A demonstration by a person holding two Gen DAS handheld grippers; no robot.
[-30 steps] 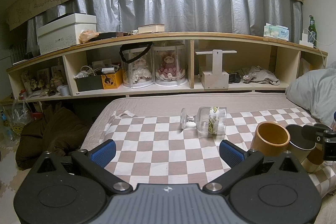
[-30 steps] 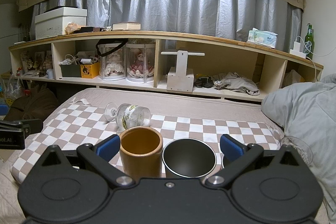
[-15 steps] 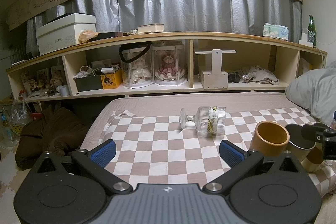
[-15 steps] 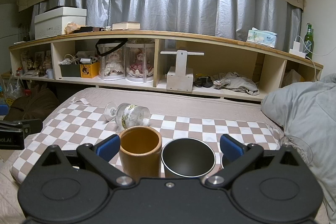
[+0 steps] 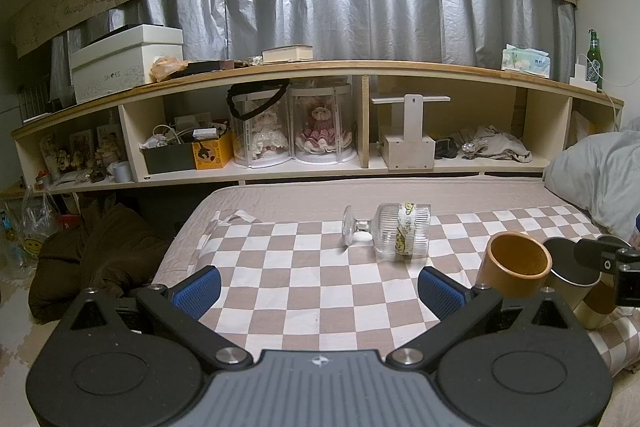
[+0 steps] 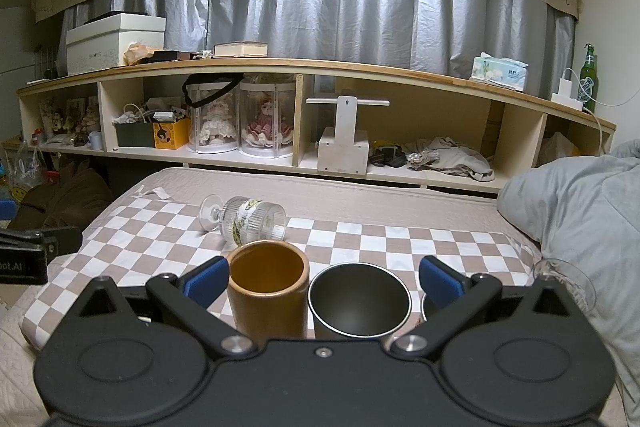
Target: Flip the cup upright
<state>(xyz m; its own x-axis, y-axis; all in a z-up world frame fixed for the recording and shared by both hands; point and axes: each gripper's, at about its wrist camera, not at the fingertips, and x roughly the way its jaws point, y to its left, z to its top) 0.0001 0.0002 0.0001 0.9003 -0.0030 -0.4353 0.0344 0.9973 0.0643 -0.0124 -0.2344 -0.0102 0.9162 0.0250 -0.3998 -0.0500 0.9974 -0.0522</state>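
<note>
Left gripper [image 5: 318, 289] spread wide over checkered cloth [image 5: 304, 291], empty, barely shifted from a second ago. Glass cup [image 5: 394, 233] on its side farther right, foot pointing left, untouched. Right gripper [image 6: 322, 277] likewise apart, bamboo cup [image 6: 267, 287] and steel cup [image 6: 359, 301] upright between its fingers. No approach begun; flip pending.
</note>
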